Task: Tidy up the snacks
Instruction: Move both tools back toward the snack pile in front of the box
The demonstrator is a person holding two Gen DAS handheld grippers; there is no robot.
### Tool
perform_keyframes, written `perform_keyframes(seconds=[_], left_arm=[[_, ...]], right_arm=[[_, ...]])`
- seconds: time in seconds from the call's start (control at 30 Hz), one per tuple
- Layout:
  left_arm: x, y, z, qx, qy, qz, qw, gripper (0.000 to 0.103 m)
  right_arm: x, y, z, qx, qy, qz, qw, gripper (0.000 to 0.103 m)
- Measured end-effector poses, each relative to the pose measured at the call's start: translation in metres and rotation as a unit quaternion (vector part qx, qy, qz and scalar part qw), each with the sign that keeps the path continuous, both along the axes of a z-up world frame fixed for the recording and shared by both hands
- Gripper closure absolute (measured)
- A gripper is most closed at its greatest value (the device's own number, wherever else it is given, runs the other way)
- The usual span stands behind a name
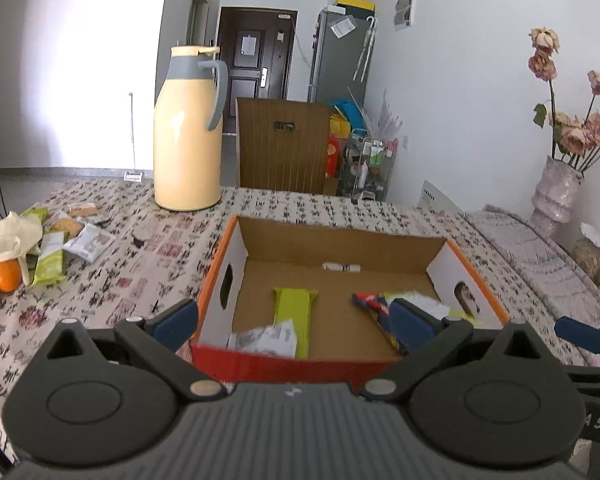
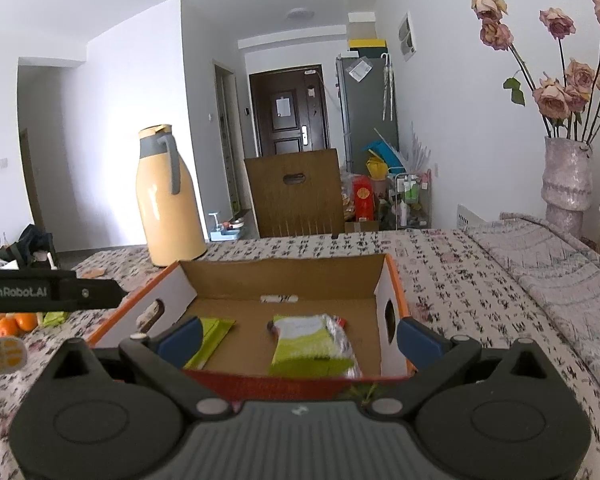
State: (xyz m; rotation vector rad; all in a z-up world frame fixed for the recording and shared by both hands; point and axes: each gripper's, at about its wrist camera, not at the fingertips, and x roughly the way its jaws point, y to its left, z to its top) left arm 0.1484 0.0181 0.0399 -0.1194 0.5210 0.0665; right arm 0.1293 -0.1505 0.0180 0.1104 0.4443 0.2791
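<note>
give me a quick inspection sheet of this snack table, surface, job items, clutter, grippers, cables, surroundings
Surface: table under a patterned cloth, a folded blanket along its right side.
Job's things: open cardboard box holding a green bar, a white packet and a red-blue packet; loose snack packets lie at the table's left.
Clutter: yellow thermos jug, oranges, vase of dried roses.
Grippers: left gripper and right gripper both open and empty, at the box's near edge.
Cables: nothing seen.
Surroundings: wooden chair back, dark door, grey fridge.
</note>
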Motion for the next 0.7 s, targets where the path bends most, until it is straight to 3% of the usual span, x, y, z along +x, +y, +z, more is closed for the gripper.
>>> perform_keyframes(seconds=[0.37,0.7], left_arm=[[-0.033,0.007,-0.025,0.001,0.024,-0.006,0.9997,0.0],[-0.067,0.021,-0.045,0.014,0.019,-0.013,0.9996,0.0]], right_arm=[[-0.038,-0.003,-0.016,-0.001,0.028,0.008,1.0,0.0],[-0.065,-0.011,-0.031,-0.009,0.05,0.008,0.999,0.0]])
